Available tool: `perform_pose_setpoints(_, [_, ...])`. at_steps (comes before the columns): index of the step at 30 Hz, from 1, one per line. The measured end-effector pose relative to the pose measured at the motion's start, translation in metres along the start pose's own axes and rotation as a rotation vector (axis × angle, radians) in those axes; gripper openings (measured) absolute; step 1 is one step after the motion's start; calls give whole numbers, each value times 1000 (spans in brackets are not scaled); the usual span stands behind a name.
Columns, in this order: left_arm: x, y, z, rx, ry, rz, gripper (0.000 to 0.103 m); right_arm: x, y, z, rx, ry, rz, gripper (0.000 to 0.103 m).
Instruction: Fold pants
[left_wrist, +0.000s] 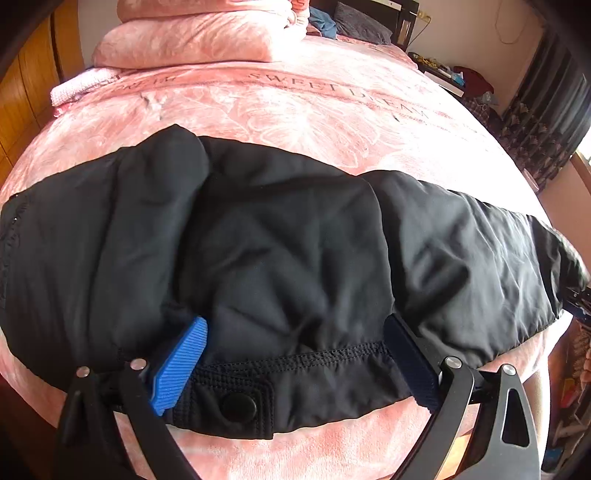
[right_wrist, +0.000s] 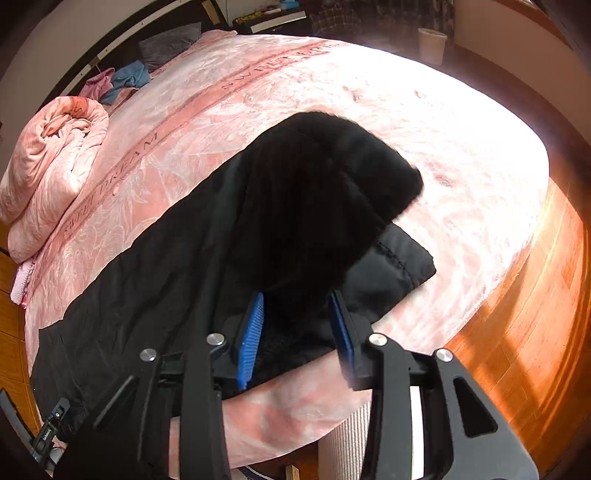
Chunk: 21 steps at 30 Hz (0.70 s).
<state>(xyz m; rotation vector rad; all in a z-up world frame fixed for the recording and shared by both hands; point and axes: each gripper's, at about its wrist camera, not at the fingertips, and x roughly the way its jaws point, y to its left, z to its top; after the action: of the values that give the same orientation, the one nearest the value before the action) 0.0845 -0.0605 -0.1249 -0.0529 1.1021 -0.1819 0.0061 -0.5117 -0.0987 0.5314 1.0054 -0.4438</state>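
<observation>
Right now my left jaws (left_wrist: 291, 354) stand spread around the waistband (left_wrist: 295, 363), my right jaws (right_wrist: 297, 339) spread over a leg end. Black pants (left_wrist: 280, 236) lie lengthwise on the pink bed (left_wrist: 295, 110), legs seemingly stacked; crosswise folds remain.

Black padded pants (right_wrist: 177, 280) spread across a pink plush bedspread (right_wrist: 295, 110) lettered "SWEET DREAM", one dark fleecy end folded up and over. Right gripper (right_wrist: 295, 328) with blue ribbed pads (right_wrist: 253, 332) parted around the near fold of cloth. Rolled pink quilt (right_wrist: 48, 166) far left; orange wooden floor (right_wrist: 535, 314) at right.
</observation>
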Motion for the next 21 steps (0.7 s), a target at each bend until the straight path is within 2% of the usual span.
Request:
perform_pose_setpoints(3, [-6, -8, 1, 7, -8, -10, 97, -5, -28, 2, 38, -15, 37, 52])
perform_pose_setpoints(7, [-10, -20, 6, 10, -12, -31, 97, 4, -56, 15, 116, 25, 147, 52])
perform_pose_setpoints(8, [-11, -25, 7, 17, -11, -32, 97, 7, -60, 19, 126, 38, 153, 50])
perform_pose_setpoints(10, [-13, -32, 7, 30, -16, -31, 97, 8, -64, 22, 121, 39, 158, 37])
perform_pose_setpoints(11, [-14, -35, 6, 33, -19, -35, 97, 9, -64, 23, 112, 42, 149, 35])
perform_pose_setpoints(14, [-14, -40, 5, 18, -14, -48, 97, 4, -72, 24, 144, 54, 179, 37])
perform_pose_setpoints(17, [-12, -41, 4, -18, -4, -66, 97, -3, -77, 27, 113, 50, 138, 40])
perform_pose_setpoints(21, [-8, -45, -1, -49, 8, -74, 97, -3, -79, 23, 100, 102, 186, 40])
